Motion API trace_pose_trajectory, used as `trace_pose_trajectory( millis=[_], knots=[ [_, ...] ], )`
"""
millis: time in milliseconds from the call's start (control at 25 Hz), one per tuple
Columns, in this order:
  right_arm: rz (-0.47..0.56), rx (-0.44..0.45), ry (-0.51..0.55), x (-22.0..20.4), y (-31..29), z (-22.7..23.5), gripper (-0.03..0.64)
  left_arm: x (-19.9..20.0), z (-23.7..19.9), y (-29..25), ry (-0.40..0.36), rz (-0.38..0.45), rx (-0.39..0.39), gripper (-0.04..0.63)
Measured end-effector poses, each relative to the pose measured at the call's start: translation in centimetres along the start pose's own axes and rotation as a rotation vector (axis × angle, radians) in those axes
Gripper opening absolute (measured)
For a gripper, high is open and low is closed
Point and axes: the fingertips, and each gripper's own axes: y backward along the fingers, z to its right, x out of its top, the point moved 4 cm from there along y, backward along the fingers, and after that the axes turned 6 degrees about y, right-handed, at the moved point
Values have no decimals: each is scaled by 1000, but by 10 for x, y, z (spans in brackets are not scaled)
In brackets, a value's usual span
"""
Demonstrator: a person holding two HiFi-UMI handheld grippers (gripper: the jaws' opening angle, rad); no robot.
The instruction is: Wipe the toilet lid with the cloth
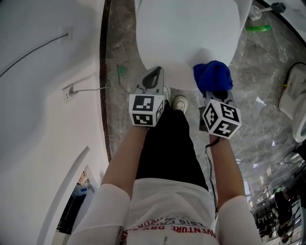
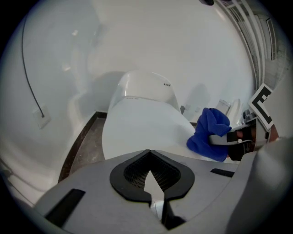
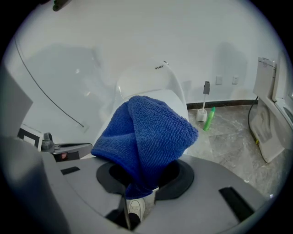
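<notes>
The white toilet lid (image 1: 186, 33) is down, filling the top middle of the head view. A blue terry cloth (image 1: 213, 75) bunches at the lid's near right edge, with my right gripper (image 1: 214, 90) shut on it. In the right gripper view the cloth (image 3: 146, 137) bulges up out of the jaws and hides much of the lid (image 3: 170, 98). My left gripper (image 1: 155, 72) is at the lid's near left edge, shut and holding nothing; its tips (image 2: 149, 153) meet in front of the lid (image 2: 142, 128). From there the cloth (image 2: 208, 132) shows at the right.
A green bottle (image 1: 258, 28) and a toilet brush (image 1: 256, 12) stand on the marble floor right of the toilet. A white wall with a cable (image 1: 95, 89) and socket (image 1: 69, 92) runs along the left. A white fixture (image 1: 291, 95) stands at the far right. My shoe (image 1: 180, 103) is below the bowl.
</notes>
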Motion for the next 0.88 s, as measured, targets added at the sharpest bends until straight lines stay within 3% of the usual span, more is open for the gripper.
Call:
trace_pose_trajectory(
  millis=[240, 480, 680, 880],
  knots=[
    [66, 74, 79, 72, 6, -21, 87, 70, -5, 29, 5, 121, -17, 6],
    [100, 145, 45, 158, -39, -65, 87, 146, -37, 15, -40, 196, -75, 6],
    [66, 160, 89, 208, -105, -105, 87, 199, -84, -9, -49, 204, -107, 6],
    [19, 207, 30, 241, -171, -138, 87, 231, -124, -32, -11, 180, -112, 6]
  ],
)
